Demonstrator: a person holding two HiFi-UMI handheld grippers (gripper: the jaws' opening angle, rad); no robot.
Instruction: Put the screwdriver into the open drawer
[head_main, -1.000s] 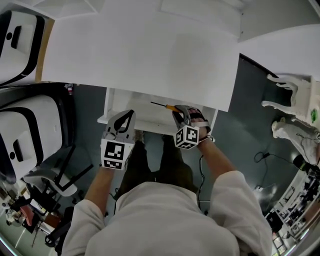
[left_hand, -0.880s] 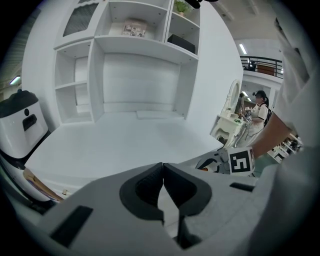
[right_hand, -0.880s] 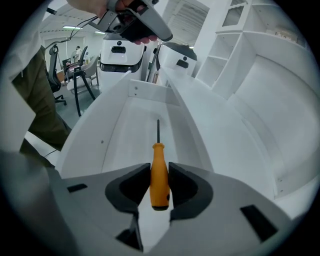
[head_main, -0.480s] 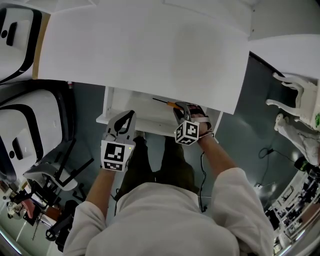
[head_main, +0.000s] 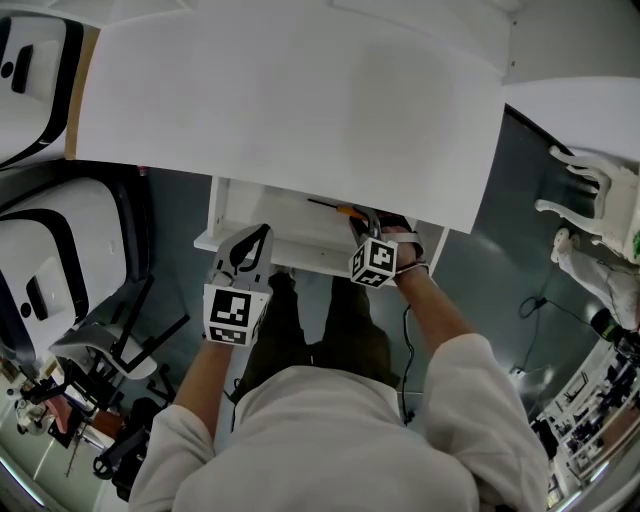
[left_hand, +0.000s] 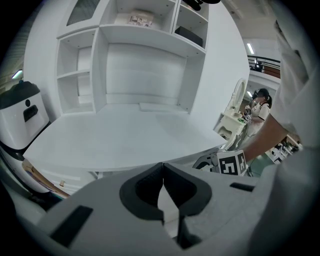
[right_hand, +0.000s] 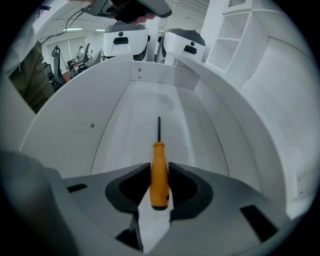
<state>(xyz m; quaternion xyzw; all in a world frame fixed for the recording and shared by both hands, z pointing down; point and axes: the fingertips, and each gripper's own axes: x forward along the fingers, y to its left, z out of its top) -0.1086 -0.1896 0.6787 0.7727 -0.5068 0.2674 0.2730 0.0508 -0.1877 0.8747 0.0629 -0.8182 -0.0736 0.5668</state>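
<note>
Head view: white desk (head_main: 290, 110) above drawer (head_main: 268, 216), grey floor (head_main: 470, 270); right gripper (right_hand: 160, 169) clamps screwdriver (right_hand: 159, 152); left gripper (left_hand: 163, 170) closed, empty.

White flat desk top (head_main: 290, 100) lies ahead of the person. White open drawer (head_main: 232, 205) projects from under its near edge. Orange-handled metal screwdriver (right_hand: 159, 172) sits over the drawer floor, between the 2 jaws of the grey right gripper (head_main: 368, 232), shaft pointing further in. Grey left gripper (head_main: 256, 238) is at the drawer's front-left corner. White shelf unit (left_hand: 140, 60) stands at the desk's back.
</note>
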